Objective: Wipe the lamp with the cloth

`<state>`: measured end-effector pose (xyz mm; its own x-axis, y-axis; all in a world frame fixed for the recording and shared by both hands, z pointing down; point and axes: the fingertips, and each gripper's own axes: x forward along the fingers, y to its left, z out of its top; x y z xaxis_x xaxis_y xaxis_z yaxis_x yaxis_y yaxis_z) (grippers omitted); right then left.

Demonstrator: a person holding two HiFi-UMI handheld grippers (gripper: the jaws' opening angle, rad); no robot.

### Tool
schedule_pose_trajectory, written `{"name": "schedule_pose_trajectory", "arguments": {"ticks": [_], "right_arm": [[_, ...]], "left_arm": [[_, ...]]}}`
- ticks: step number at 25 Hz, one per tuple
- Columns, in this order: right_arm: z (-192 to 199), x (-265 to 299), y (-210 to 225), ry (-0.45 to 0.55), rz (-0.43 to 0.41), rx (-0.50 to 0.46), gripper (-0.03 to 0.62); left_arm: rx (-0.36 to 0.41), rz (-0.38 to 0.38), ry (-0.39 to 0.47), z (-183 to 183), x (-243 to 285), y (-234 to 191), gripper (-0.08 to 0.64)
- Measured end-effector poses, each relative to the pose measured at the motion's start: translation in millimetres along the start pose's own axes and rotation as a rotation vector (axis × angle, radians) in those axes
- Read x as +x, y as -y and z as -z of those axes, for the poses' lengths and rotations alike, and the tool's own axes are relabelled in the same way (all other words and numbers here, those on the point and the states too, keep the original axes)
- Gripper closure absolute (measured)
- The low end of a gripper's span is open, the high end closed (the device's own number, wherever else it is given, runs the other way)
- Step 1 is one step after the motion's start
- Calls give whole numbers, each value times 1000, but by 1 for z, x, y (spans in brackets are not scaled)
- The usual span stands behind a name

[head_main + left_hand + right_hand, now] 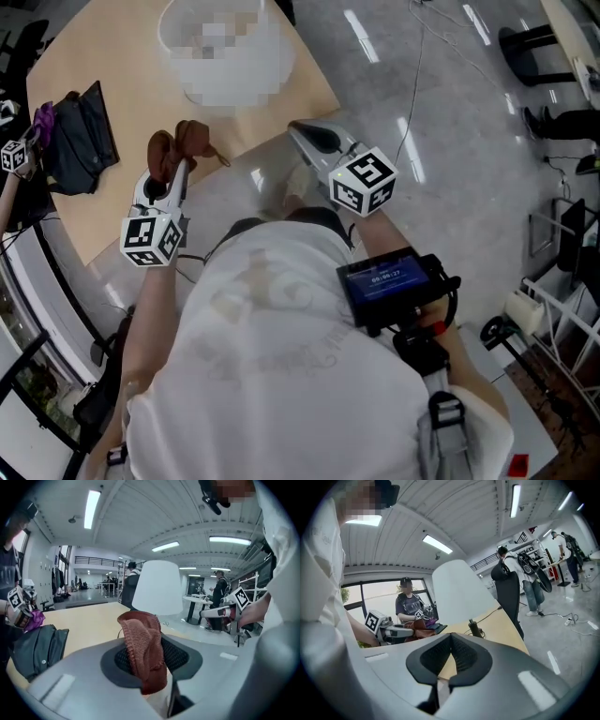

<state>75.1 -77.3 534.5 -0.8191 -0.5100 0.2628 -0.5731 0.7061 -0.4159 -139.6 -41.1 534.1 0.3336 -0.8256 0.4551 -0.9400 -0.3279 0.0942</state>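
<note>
Lamp (157,588) stands at far end of surface (103,52), untouched. Cloth (140,639) clamped in left hand-held gripper (149,665), bunched upright, facing lamp, ready for wiping. Right hand-held gripper (451,641) jaws together, empty, probably free to steady lamp.

No legible text, small screen (384,278) on the person's chest — digits too blurred to read
</note>
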Motion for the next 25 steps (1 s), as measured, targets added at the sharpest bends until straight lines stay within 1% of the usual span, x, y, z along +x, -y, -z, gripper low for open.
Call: {"name": "schedule_pose_trajectory", "arguments": {"ticks": [5,8,10,14,19,25], "right_arm": [[-27,-14,-47,68,18,-81,580],[-35,-14,-79,75,17,-134,580],[-37,-16,-97,81,12,-151,580],[-42,-28,-124,108,7,-167,580],[-45,-43,-142,120,40,-197,580],[-43,-60,-146,126,82,-201,580]], "left_arm": [[1,59,126,-32,-40,15,440],[-13,78,159,-36,-61,13,440],[-16,89,173,-38,-73,14,439],[19,125,213,-48,-89,26,440],[10,167,272,-63,-101,40,439],[23,201,317,-73,-110,56,439]]}}
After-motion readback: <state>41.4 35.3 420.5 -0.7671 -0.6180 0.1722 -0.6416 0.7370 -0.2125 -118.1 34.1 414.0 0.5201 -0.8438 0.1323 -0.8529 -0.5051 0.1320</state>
